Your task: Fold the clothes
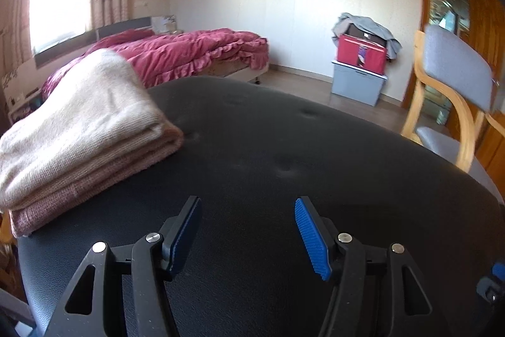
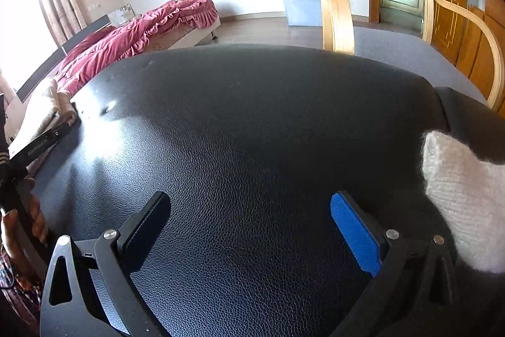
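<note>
Left gripper (image 1: 247, 215) and right gripper (image 2: 251, 210): both spread wide, empty, over black leather surface (image 1: 284, 147). Folded cream-pink knit garment (image 1: 79, 128) at left edge; white knit garment (image 2: 464, 195) at right edge.

Counted items. One black leather-textured padded surface (image 1: 284, 153). Two folded knit garments stacked at its left edge: one cream (image 1: 79, 116) on top, one dusty pink (image 1: 94, 179) beneath. One white fluffy knit garment (image 2: 464, 195) at the right edge. Two black two-finger grippers with blue pads, one left (image 1: 247, 229) and one right (image 2: 249, 229). One wooden armchair with grey cushions (image 1: 454, 75). One bed with a crimson ruffled quilt (image 1: 189, 52). Two stacked storage boxes: one red (image 1: 361, 52), one grey (image 1: 356, 82).
</note>
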A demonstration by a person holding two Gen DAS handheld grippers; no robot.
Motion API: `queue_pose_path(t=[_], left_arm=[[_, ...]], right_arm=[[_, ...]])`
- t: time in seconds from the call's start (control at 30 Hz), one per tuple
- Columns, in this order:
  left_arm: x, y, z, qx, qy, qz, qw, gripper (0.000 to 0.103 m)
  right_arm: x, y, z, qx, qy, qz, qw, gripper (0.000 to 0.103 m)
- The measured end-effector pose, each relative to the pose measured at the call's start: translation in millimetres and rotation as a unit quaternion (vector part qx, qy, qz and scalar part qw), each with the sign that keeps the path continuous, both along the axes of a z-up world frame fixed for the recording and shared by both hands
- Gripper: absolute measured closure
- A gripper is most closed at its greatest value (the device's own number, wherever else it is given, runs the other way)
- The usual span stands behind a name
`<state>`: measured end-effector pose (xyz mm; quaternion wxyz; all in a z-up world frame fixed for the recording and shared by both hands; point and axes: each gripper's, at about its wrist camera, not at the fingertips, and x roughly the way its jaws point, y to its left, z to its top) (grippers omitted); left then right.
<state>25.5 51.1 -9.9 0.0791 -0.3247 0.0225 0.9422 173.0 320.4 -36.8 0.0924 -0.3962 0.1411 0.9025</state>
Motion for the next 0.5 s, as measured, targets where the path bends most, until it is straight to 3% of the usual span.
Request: queue_pose_path(t=[0.1,0.33,0.5], left_arm=[[17.5,21.5,1.4,-0.007,-0.005,-0.032,0.9994,0.041],[58.6,79.4,1.2,0.037,-0.042,-0.12,0.9912,0.041],[82.3,119.9,-3.3,-0.007,-0.034,-0.154,0.9874,0.041]], right_arm=[[1.0,0.8,0.5,0.007,-0.005,0.001,1.0,0.0],[2.3,9.2,2.0,0.008,-0.012,0.004,1.0,0.0],[-0.8,0.3,0.1,0.045,-0.037,0.012,0.998,0.0]])
